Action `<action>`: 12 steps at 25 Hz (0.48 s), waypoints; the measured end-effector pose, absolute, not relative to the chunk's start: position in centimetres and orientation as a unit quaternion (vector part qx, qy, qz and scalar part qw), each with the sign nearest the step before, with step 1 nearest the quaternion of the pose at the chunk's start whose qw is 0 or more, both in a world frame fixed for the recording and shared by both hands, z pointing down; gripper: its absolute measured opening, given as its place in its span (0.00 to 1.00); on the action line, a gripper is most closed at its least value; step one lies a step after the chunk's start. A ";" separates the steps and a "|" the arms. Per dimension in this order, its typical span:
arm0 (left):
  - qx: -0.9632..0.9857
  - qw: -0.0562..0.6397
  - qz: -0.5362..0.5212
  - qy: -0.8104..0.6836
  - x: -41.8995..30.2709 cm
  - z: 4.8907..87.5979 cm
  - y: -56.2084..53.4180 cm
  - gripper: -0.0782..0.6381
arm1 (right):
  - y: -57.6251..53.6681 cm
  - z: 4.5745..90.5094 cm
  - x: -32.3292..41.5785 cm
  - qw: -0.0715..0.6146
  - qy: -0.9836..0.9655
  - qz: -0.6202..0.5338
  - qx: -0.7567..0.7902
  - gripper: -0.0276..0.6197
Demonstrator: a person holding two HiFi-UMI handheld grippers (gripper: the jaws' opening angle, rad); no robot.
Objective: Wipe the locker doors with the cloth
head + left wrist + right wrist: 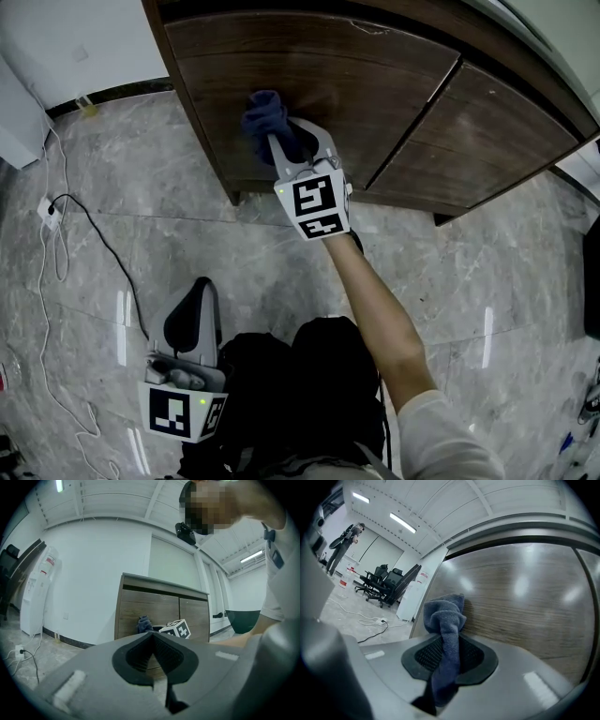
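A dark blue cloth [265, 117] is bunched against the left wooden locker door [375, 84], near that door's left edge. My right gripper [284, 141] is shut on the cloth, and an outstretched bare arm holds it up to the door. In the right gripper view the cloth [446, 620] runs up between the pads and its wad touches the wood [525, 602]. The right door [487, 131] is untouched. My left gripper [192, 305] hangs low near the person's legs, away from the locker. Its jaws [152, 637] are shut with nothing in them.
A white cable and power strip [52, 211] lie on the marble floor at the left. A white unit [17, 122] stands at the far left wall. The right gripper view shows office chairs [389, 581] far off to the locker's left.
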State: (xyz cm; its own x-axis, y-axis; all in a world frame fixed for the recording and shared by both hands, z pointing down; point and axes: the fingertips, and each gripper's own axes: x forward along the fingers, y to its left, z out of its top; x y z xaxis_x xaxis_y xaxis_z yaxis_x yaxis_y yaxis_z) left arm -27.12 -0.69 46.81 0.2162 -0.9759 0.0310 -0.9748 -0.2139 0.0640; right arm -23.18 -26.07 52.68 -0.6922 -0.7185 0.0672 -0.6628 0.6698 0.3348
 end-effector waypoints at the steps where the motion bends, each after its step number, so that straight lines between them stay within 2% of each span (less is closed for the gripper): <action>1: 0.780 0.034 -0.007 -0.625 -26.8 46.8 -0.8 0.11 | -26.2 52.7 -22.5 0.098 -0.906 -0.143 0.385 0.16; 12: 0.796 0.032 -0.002 -0.605 -23.0 46.4 -1.5 0.11 | -27.3 52.7 -14.0 0.097 -0.883 -0.135 0.439 0.16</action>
